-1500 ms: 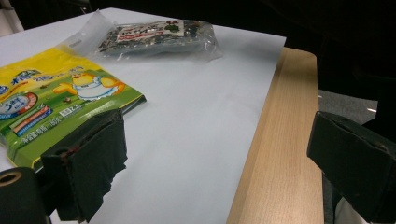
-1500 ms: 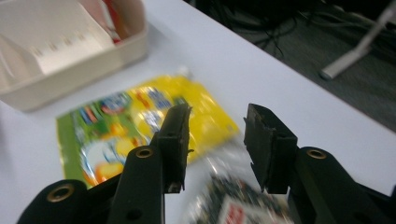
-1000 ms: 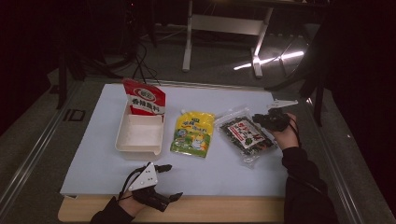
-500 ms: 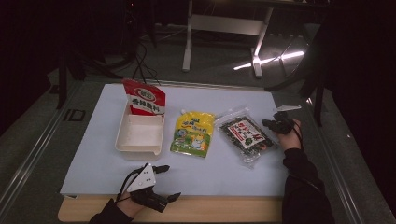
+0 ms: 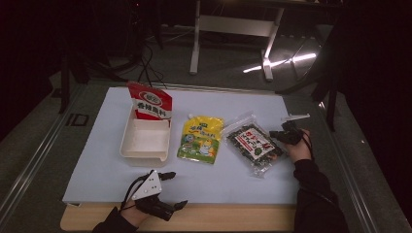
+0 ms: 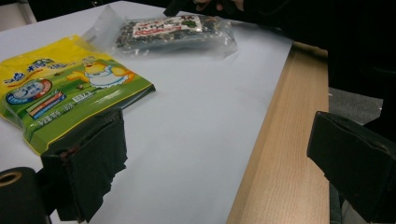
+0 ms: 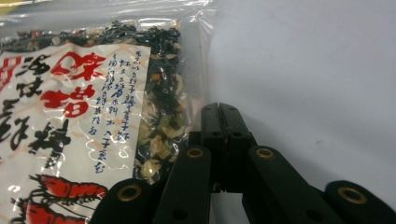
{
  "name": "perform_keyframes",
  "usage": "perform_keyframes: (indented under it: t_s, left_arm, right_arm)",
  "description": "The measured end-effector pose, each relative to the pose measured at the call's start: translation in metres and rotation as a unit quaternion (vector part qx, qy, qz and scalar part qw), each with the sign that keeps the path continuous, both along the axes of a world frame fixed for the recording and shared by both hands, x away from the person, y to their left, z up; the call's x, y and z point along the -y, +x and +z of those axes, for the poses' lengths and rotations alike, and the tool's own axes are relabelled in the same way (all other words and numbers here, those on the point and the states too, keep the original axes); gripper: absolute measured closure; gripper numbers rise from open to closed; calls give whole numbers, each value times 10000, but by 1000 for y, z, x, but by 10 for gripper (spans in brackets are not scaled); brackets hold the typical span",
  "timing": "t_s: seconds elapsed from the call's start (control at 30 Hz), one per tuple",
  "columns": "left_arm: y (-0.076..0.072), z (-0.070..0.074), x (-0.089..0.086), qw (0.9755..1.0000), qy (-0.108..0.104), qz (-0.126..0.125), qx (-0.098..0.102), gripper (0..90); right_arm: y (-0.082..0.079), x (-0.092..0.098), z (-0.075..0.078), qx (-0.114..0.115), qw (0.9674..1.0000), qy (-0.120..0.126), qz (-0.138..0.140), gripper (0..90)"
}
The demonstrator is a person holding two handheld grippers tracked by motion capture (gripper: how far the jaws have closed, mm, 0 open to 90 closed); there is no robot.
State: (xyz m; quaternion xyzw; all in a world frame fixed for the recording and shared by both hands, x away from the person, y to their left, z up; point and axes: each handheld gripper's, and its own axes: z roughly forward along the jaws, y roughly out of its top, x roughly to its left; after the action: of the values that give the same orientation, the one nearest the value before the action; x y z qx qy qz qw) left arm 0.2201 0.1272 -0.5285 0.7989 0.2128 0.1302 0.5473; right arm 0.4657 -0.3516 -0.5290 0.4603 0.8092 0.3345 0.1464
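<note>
on the clear seaweed bag [image 7: 93, 116] you can read a white label with big red characters, "味" clearest among them, blue handwritten-style columns beside those, too small to make out, and red shrimp drawings below. left of that bag, the yellow pouch [image 5: 201, 138] carries blue characters you cannot resolve. further left, the red bag [image 5: 150, 103] shows "香辣脆片" on a white band.

Clear bag [image 5: 253, 143] of dark flakes with red-lettered white label, yellow-green pouch [image 5: 200, 139], red-white packet [image 5: 151, 102], cream box [image 5: 145, 141]

Clear glossy plastic seaweed bag [image 7: 93, 107], crinkly; matt white paper sheet [image 5: 233, 179] on pale wood table edge [image 6: 285, 154].
</note>
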Motion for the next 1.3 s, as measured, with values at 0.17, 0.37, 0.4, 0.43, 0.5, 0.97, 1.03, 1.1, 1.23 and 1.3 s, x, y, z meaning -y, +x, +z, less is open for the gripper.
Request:
perform_keyframes:
  t_s: [0.17,0.37,0.4,0.43,0.5,0.97,1.03,1.1,1.23,1.3]
  left_arm:
    - [0,1,0,10000,-6,-9,32,57]
    - [0,2,0,10000,-12,-15,40,57]
    - [0,2,0,10000,-8,-17,45,57]
    - [0,2,0,10000,-13,-10,44,57]
    - [0,2,0,10000,-13,-17,41,57]
    - [0,3,3,9999,-26,-79,60,56]
    - [0,3,3,9999,-25,-90,54,57]
    - [1,3,3,9999,-27,-90,49,57]
    - [1,3,4,9999,-34,-113,57,56]
    - [1,3,4,9999,-29,-118,59,57]
  right_arm:
    - [-14,-5,2,65,9999,-78,1,899]
    - [-19,6,0,7,9993,-289,-223,898]
    - [-20,6,-1,-7,9992,-318,-228,898]
    - [-23,6,-2,-4,9991,-372,-205,898]
    - [-28,6,-5,-1,9989,-430,-159,898]
    - [-73,6,-8,-43,9999,7,-108,899]
    - [-81,3,-7,-82,9999,-12,-103,899]
    - [-85,1,-7,-96,9999,-19,-54,899]
    - [-105,-9,-7,-131,9998,8,128,899]
    - [-110,-12,-7,-160,9997,49,193,899]
